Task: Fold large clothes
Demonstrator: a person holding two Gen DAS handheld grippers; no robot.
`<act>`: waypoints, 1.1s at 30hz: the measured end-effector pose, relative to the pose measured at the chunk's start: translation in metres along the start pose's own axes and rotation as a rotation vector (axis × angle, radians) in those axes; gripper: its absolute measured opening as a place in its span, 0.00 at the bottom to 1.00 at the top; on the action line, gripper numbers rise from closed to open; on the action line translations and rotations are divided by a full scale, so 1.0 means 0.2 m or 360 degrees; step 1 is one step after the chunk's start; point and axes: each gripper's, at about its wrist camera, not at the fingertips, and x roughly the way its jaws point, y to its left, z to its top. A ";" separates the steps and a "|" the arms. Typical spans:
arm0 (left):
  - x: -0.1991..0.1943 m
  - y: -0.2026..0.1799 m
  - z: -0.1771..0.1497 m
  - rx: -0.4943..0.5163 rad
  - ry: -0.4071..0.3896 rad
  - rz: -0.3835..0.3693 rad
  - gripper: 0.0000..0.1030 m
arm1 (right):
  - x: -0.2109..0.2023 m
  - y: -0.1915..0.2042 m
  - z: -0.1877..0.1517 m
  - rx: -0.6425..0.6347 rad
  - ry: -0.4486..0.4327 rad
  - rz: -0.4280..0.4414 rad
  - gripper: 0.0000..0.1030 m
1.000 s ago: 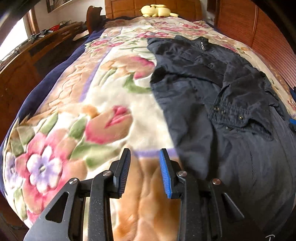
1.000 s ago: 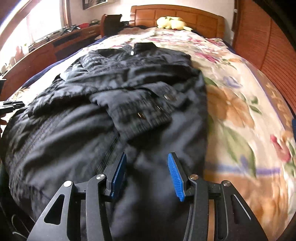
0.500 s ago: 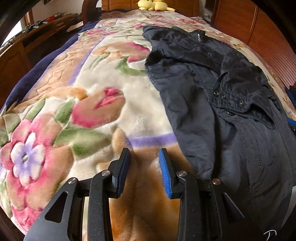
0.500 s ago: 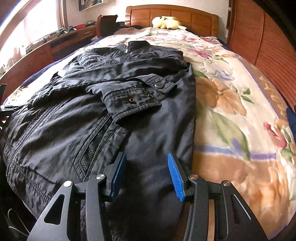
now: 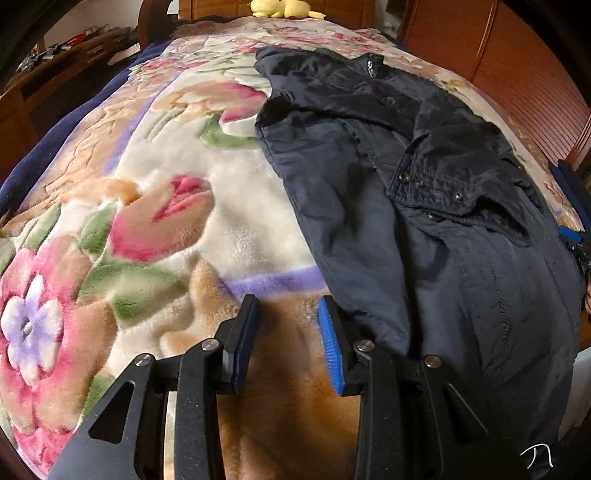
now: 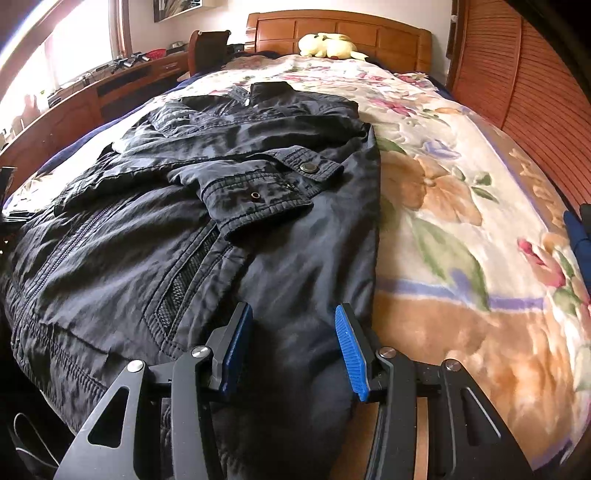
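A dark navy jacket [image 5: 406,206] lies flat on the floral blanket [image 5: 155,206], collar toward the headboard, sleeves folded across its front with snap-button cuffs [image 6: 266,199] on top. My left gripper [image 5: 288,325] is open and empty, low over the blanket just beside the jacket's left hem corner. My right gripper [image 6: 293,339] is open and empty over the jacket's [image 6: 192,229] lower right part, near its right edge.
A yellow plush toy [image 6: 328,46] lies by the wooden headboard [image 6: 351,35]. A wooden desk [image 6: 92,96] with small items runs along the left of the bed. A slatted wooden wall [image 6: 535,92] stands on the right. The blanket [image 6: 461,221] shows on both sides of the jacket.
Both grippers have moved lower and closer to the jacket's hem end. The left one now sits right beside the hem corner. Both stay open.
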 end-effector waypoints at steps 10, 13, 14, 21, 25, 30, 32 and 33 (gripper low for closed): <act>-0.28 -0.07 -0.09 0.0015 -0.0126 0.0043 0.35 | -0.09 -0.02 -0.05 0.0007 0.0026 -0.0038 0.47; -0.34 -0.11 -0.15 0.0023 -0.0143 0.0058 0.35 | -0.12 -0.02 -0.07 0.0023 0.0023 -0.0031 0.47; -0.36 -0.11 -0.16 0.0018 -0.0144 0.0056 0.35 | -0.13 -0.02 -0.08 0.0028 0.0023 -0.0032 0.47; -0.38 -0.20 -0.26 0.0036 -0.0093 0.0036 0.35 | -0.19 -0.01 -0.12 0.0044 0.0047 -0.0033 0.47; -0.38 -0.21 -0.32 0.0039 -0.0078 0.0038 0.35 | -0.24 -0.01 -0.16 0.0041 0.0081 -0.0054 0.47; -0.37 -0.18 -0.35 -0.0029 -0.0092 0.0013 0.35 | -0.27 -0.01 -0.19 0.0067 0.0138 -0.0002 0.47; -0.34 -0.18 -0.36 -0.0084 -0.0101 0.0006 0.35 | -0.26 0.00 -0.21 0.0095 0.0167 0.0066 0.47; -0.34 -0.19 -0.37 -0.0088 -0.0114 0.0004 0.35 | -0.25 0.00 -0.21 0.0104 0.0173 0.0083 0.47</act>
